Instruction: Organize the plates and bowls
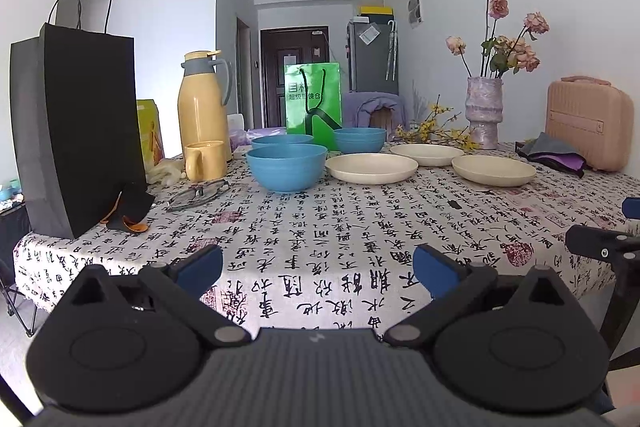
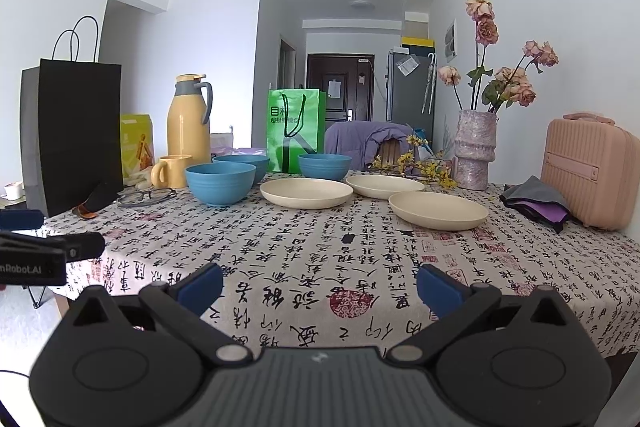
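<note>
blue bowls (image 1: pixel 286 165) crowd cream plates (image 1: pixel 371 167); left gripper (image 1: pixel 318 269) and right gripper (image 2: pixel 320 285) gape empty, risking a rim knock.

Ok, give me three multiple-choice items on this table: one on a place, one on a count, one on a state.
1. Where do the glasses lie?
A. between the black bag and the nearest bowl
B. on a plate
C. beside the vase

2. How many plates?
A. two
B. three
C. five

3. How is the left gripper?
A. shut on a bowl
B. shut on a plate
C. open, empty

Answers: 1 A, they lie on the cloth between the two. 2 B, three cream plates lie apart. 3 C, cloth shows between its spread fingers.
</note>
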The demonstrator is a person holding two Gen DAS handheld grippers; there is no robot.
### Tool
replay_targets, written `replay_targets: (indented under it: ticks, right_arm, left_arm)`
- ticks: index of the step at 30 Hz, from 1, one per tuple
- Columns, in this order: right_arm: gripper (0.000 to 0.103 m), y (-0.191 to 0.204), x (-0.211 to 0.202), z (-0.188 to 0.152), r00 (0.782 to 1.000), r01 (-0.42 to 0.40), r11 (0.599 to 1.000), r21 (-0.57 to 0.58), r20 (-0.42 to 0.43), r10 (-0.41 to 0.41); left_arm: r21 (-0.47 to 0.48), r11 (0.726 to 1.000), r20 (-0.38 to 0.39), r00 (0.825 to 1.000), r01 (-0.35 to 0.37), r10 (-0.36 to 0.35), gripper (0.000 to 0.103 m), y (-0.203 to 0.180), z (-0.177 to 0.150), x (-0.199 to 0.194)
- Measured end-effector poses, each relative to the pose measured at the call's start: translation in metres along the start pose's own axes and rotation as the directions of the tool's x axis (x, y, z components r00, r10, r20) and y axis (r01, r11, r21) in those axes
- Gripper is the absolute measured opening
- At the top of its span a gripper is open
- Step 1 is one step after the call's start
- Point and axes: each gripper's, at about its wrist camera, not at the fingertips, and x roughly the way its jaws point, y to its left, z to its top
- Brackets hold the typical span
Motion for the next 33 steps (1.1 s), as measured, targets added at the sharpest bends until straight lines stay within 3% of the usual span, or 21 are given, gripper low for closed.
replay_targets:
  ticks: [33]
  right_arm:
    - [0.103, -0.0011, -0.0002, 0.0010, 0.999, 0.028, 1.000, -0.005, 0.026, -0.028]
  left_arm:
    - [-0.007, 1.000, 0.015, 1.000, -0.007, 0.007, 0.103, 0.0009, -0.0011, -0.0045]
